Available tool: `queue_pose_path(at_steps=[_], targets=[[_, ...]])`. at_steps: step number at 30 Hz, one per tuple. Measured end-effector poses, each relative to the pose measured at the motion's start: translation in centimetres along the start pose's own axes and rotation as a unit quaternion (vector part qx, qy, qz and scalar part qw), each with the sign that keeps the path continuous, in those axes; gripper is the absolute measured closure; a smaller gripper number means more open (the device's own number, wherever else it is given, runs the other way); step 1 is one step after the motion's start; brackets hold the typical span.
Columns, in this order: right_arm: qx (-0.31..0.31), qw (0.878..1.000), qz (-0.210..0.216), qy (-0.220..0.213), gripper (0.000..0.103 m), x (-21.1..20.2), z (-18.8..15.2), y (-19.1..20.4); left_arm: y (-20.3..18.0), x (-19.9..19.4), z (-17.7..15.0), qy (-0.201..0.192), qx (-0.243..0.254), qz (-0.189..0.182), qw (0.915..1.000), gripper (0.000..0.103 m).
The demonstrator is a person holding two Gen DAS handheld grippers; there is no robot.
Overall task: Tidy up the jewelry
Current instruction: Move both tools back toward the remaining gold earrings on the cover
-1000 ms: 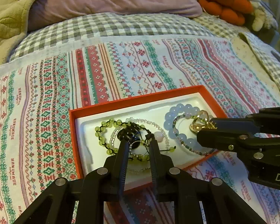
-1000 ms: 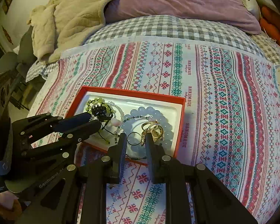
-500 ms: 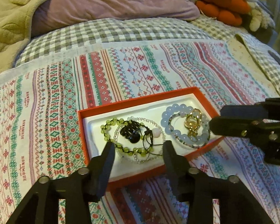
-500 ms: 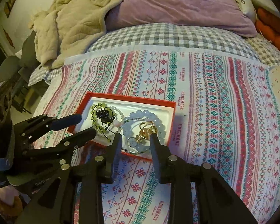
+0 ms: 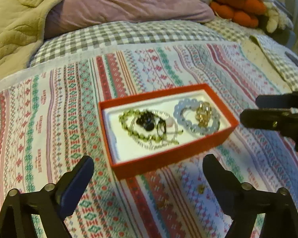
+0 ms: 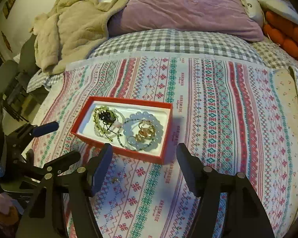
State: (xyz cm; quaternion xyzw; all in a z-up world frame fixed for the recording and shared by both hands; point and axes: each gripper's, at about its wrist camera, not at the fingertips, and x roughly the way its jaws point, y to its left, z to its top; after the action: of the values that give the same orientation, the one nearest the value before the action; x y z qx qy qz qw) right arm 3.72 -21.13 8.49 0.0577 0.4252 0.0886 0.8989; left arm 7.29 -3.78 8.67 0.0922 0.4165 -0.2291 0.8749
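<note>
A red box (image 5: 169,161) with a white lining lies on the patterned cloth. In it are a green bead bracelet (image 5: 129,128), a black piece (image 5: 145,122), a pale blue bead bracelet (image 5: 188,128) and gold rings (image 5: 203,114). My left gripper (image 5: 149,161) hovers just short of the box's near wall, jaws opening wide, nothing between them. My right gripper (image 6: 144,148) is also back from the box (image 6: 138,154), jaws opening and empty. Each gripper shows in the other's view, the right gripper (image 5: 268,111) right of the box and the left gripper (image 6: 59,141) left of it.
Small gold bits (image 5: 200,188) lie on the striped cloth (image 5: 49,129) near the box, one also in the right wrist view (image 6: 115,180). Behind are a checked blanket (image 6: 168,43), a purple pillow (image 6: 184,8), a beige quilt (image 6: 73,27) and orange plush (image 5: 238,10). The bed's edge (image 6: 37,107) drops off at left.
Both grippers went from nearly shut over the jewelry in the box to wide open. Both drew back and up from the box, and the pieces stay in it.
</note>
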Motion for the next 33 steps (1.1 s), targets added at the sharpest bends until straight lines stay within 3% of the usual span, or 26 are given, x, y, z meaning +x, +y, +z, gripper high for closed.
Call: queue_pose_path(at_steps=[3, 8, 33], targets=[[0.002, 1.0, -0.005, -0.003, 0.02, -0.6, -0.7, 0.0, 0.0, -0.2, -0.8, 0.009, -0.003, 0.001, 1.0, 0.008], [-0.011, 1.0, -0.011, 0.0, 0.016, -1.3, -1.9, 0.4, 0.1, -0.5, -2.0, 0.022, -0.011, 0.005, 0.9997, 0.006], [-0.016, 0.994, -0.049, 0.098, 0.015, 3.6, -9.1, 0.0, 2.1, 0.5, -7.9, 0.074, -0.032, 0.015, 0.9966, 0.005]])
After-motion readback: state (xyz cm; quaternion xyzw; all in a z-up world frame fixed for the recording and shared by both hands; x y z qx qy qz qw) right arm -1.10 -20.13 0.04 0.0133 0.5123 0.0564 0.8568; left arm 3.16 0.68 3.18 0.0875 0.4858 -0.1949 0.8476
